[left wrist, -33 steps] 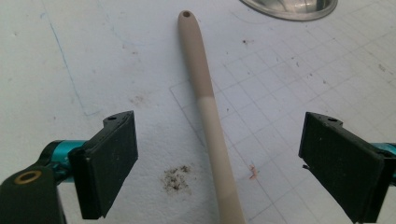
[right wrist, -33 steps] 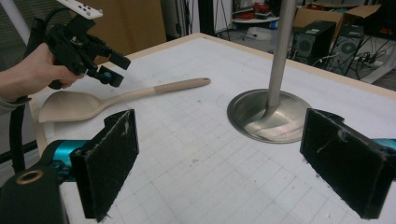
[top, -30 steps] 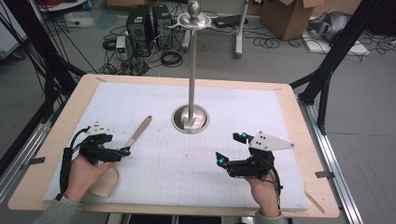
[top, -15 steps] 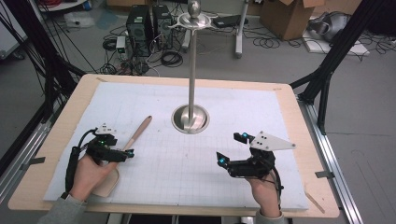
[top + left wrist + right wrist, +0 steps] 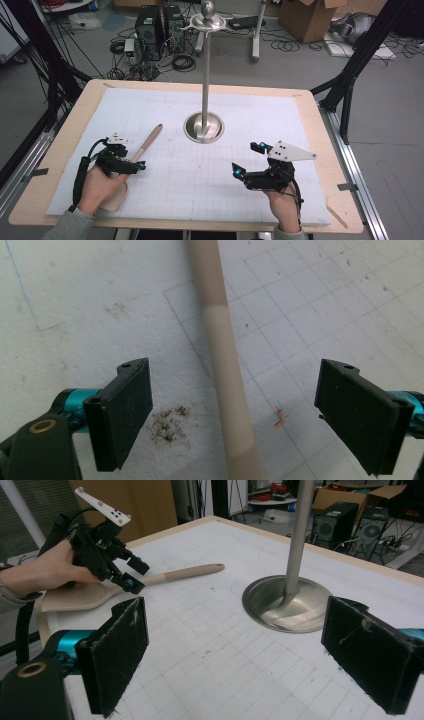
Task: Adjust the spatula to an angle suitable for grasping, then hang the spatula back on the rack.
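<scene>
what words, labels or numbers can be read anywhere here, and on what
None can be read. The wooden spatula, the metal stand, the gridded white mat and both grippers carry no legible marks. The cardboard boxes and computer towers behind the table are too small and blurred to tell.

Spatula matt pale wood; stand glossy polished metal; mat rough white gridded foam.

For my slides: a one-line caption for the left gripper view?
Open left gripper straddling the wooden spatula's handle on the gridded white mat, pads clear of it.
</scene>
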